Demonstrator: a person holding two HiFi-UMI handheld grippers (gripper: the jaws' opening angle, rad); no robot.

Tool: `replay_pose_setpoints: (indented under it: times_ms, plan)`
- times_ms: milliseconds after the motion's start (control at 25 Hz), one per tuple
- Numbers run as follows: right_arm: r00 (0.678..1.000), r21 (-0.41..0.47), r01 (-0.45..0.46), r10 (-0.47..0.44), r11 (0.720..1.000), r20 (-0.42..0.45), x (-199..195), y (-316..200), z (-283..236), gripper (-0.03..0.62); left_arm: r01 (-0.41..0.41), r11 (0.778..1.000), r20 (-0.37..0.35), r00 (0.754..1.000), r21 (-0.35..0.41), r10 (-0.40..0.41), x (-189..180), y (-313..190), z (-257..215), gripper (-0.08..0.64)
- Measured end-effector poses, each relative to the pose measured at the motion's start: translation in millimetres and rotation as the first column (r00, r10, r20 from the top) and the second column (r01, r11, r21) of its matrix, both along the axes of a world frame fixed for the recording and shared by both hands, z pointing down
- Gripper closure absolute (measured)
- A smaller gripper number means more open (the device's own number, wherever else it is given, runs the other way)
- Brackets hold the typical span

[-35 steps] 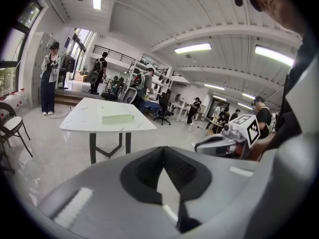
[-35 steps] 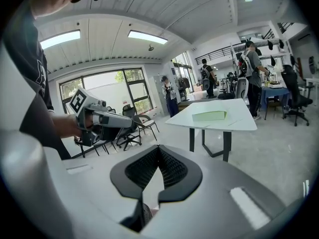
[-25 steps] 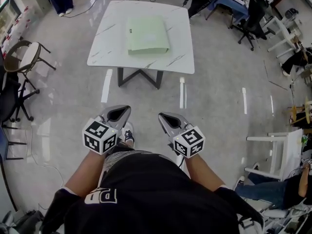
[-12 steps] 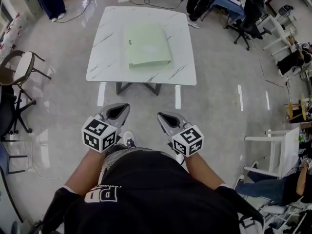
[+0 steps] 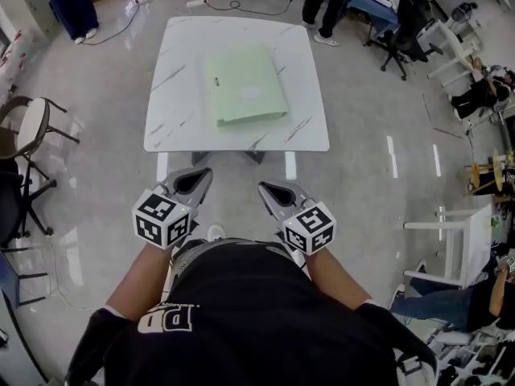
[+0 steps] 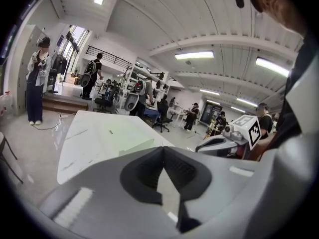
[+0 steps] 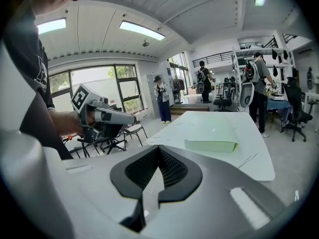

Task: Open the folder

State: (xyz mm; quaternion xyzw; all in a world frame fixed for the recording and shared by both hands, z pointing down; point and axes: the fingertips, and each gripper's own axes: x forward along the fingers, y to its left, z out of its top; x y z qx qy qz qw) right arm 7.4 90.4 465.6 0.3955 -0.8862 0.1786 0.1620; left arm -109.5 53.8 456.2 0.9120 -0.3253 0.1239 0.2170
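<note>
A closed pale green folder (image 5: 245,83) lies flat on the middle of a white marble table (image 5: 181,111). It also shows as the folder (image 6: 117,142) in the left gripper view and as the folder (image 7: 212,135) in the right gripper view. Both grippers are held side by side in front of the person's body, short of the table's near edge. My left gripper (image 5: 204,173) is shut with nothing in it; its tips (image 6: 163,149) meet. My right gripper (image 5: 264,186) is shut and empty too, its tips (image 7: 158,148) touching.
A chair (image 5: 36,127) stands on the floor to the left, and a white chair (image 5: 455,244) to the right. Office chairs (image 5: 406,30) and people (image 5: 68,2) are beyond the table's far side. Bare floor lies between me and the table.
The table and folder have come closer and lower in the head view as the person walks toward them. Both grippers keep their pose, shut.
</note>
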Motion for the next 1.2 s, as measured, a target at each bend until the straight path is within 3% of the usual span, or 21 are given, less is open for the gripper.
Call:
replay_pose_setpoints:
  times_ms: [360,720,1200]
  plan:
    - [1.000,-0.007,-0.017,0.017,1.000,0.000,-14,-22,-1,0.592,-0.033,0.999,-0.013,0.999,-0.008,0.033,-10,-22,9,0.511]
    - [0.999,-0.036,-0.046,0.046,0.998,0.014,-2,-30,6,0.592,-0.053,0.998,-0.007,0.999,-0.047,0.052,0,-27,24,0.511]
    - [0.998,0.004,0.056,-0.056,0.998,0.023,8,-98,4,0.592,0.045,0.998,0.027,0.999,-0.034,-0.044,13,-78,21,0.511]
